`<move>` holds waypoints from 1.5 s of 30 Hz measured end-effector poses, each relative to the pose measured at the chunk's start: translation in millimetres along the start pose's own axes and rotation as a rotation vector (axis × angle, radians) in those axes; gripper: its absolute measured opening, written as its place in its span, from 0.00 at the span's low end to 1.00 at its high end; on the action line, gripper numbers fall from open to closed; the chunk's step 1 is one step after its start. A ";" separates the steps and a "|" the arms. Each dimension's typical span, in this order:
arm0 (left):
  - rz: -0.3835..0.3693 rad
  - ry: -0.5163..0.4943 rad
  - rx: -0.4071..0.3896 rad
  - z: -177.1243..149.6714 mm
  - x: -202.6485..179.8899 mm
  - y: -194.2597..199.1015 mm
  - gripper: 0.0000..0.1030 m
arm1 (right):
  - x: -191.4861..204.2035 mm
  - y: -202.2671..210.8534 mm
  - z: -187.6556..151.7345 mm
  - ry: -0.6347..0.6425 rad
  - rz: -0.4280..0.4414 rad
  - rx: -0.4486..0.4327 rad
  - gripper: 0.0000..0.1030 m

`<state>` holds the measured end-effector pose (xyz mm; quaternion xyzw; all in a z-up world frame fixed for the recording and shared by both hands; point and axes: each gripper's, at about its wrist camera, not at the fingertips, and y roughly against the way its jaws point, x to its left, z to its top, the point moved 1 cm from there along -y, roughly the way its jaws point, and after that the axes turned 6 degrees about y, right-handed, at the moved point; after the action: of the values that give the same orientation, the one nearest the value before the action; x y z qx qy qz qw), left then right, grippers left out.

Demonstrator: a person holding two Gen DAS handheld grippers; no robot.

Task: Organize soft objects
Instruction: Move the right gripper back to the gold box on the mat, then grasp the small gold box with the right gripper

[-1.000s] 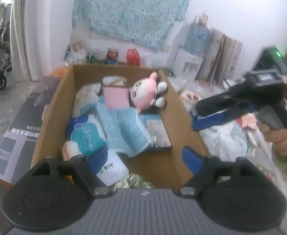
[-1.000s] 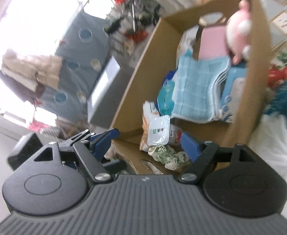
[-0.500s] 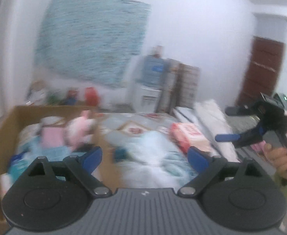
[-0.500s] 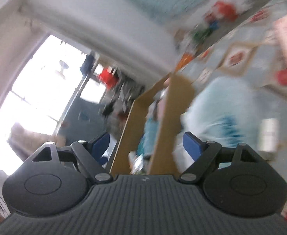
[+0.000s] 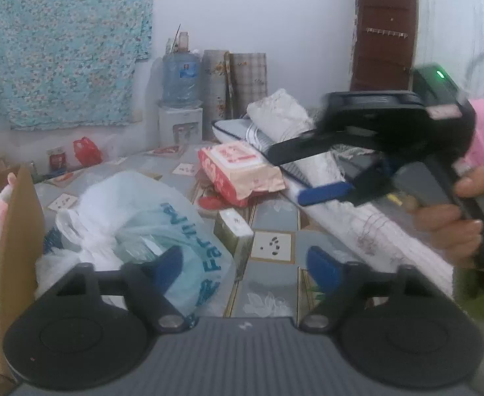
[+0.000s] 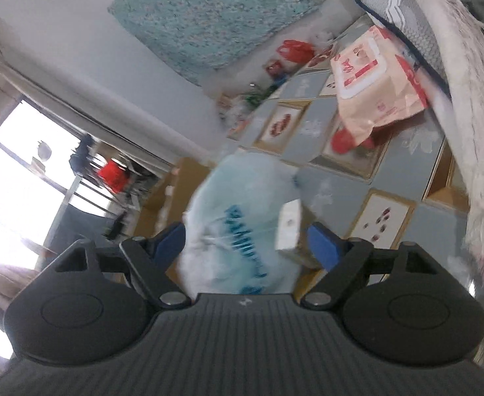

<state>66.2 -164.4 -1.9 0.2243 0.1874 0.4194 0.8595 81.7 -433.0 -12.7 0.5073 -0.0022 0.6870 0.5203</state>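
Both tongs swung off cardboard box [image 5: 17,231] | closing, empty (left [image 5: 242,264], right [image 6: 247,241]) | hand [image 5: 453,221] left-view only

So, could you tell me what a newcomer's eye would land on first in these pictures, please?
Probably the puffy white plastic bag with teal lettering, lying on the patterned floor just right of the cardboard box. Next, the pink-and-red wipes pack farther back, leaning against the rolled bedding. At the right of the left wrist view, a hand holds the right gripper, nothing between its jaws.
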 end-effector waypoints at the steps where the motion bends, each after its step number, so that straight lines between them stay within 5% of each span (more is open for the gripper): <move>1: 0.005 -0.002 0.002 -2.9 -1.9 -4.0 0.75 | 0.5 -8.3 -0.5 0.022 -0.024 0.007 0.74; 6: 0.020 0.001 0.040 -16.5 -0.4 -13.7 0.68 | 0.0 -56.5 3.6 0.112 -0.103 0.044 0.64; 11: 0.011 0.021 0.065 -24.6 5.5 -10.0 0.68 | -12.0 -84.0 3.6 0.100 -0.127 0.081 0.25; 18: -0.033 0.015 0.089 -26.6 3.1 -19.7 0.68 | -46.6 -43.5 -20.2 -0.039 -0.129 0.016 0.24; 23: -0.074 0.010 0.133 -31.8 -1.8 -36.7 0.68 | -60.1 -18.8 -57.7 -0.105 -0.128 0.088 0.26; 27: -0.097 0.016 0.165 -37.4 -6.4 -45.8 0.68 | -39.3 -5.3 -70.5 -0.019 -0.157 0.135 0.32; 30: -0.121 0.023 0.183 -39.3 -12.0 -50.3 0.68 | -16.8 2.7 -61.5 0.095 -0.193 0.081 0.43; 36: -0.118 0.017 0.177 -37.3 -21.1 -62.4 0.68 | -20.4 -19.4 -37.8 0.141 -0.243 0.007 0.44; 45: -0.062 0.009 0.226 -35.9 -23.5 -102.2 0.59 | -58.0 -47.5 -49.7 0.022 -0.200 0.080 0.31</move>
<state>99.4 -231.1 -84.0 0.3120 0.2442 0.3700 0.8403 77.9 -426.2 -102.3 0.5177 0.0815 0.6368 0.5656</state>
